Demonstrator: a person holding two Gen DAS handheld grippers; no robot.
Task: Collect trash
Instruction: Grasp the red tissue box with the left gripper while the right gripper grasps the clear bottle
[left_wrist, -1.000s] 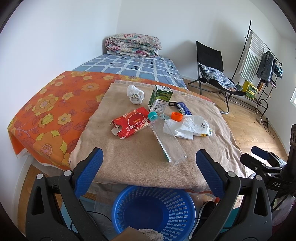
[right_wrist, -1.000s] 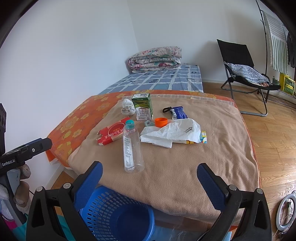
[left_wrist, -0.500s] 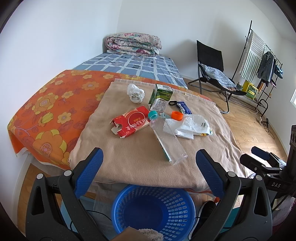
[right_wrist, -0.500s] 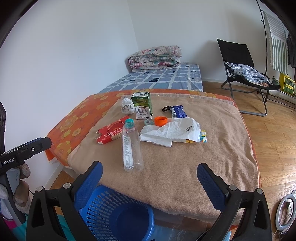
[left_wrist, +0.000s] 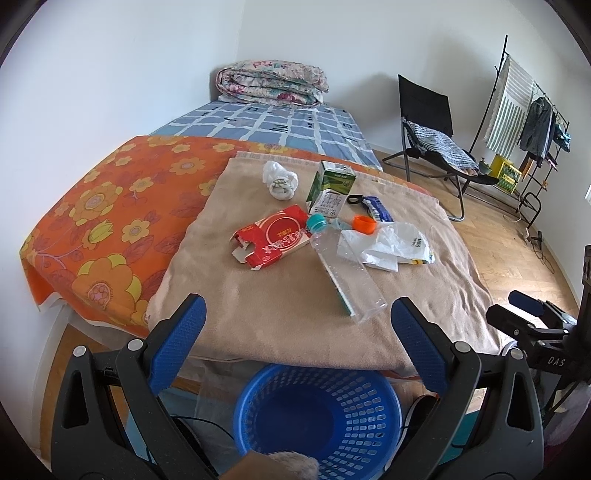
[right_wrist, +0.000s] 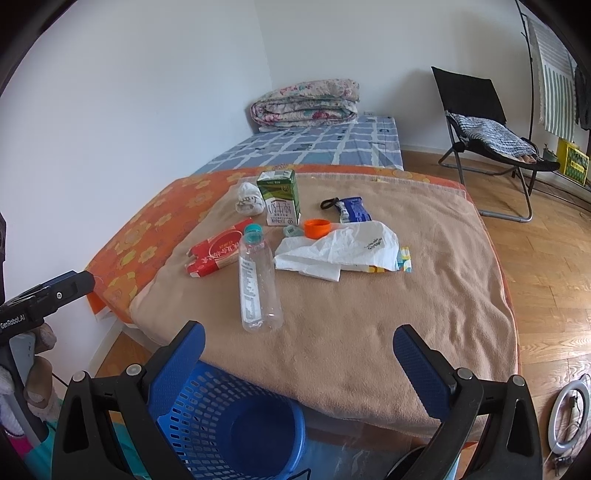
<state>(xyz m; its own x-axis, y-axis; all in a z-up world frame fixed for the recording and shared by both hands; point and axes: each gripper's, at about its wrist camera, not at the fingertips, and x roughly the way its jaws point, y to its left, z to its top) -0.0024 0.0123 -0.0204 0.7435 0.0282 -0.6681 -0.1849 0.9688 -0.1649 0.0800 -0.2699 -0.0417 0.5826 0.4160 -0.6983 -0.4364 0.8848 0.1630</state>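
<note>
The trash sits in a loose cluster on the tan blanket (right_wrist: 369, 332) spread over the bed. The clear plastic bottle (right_wrist: 258, 280) lies on its side nearest the edge, teal cap pointing to 12 o'clock. At its 10 o'clock lies the torn red carton (right_wrist: 218, 251); at 2 o'clock, the crumpled white plastic bag (right_wrist: 340, 247). Beyond them, the green milk carton (right_wrist: 280, 197) stands upright, an orange cap (right_wrist: 316, 227) just beside it, then a blue wrapper (right_wrist: 352, 208), contents unclear from here. A white wad (left_wrist: 280, 180) lies left of the carton. Below the blanket's edge sits the blue basket (left_wrist: 317, 413). Left gripper (left_wrist: 297, 332) and right gripper (right_wrist: 297, 350) hover with jaws spread wide, holding nothing.
</note>
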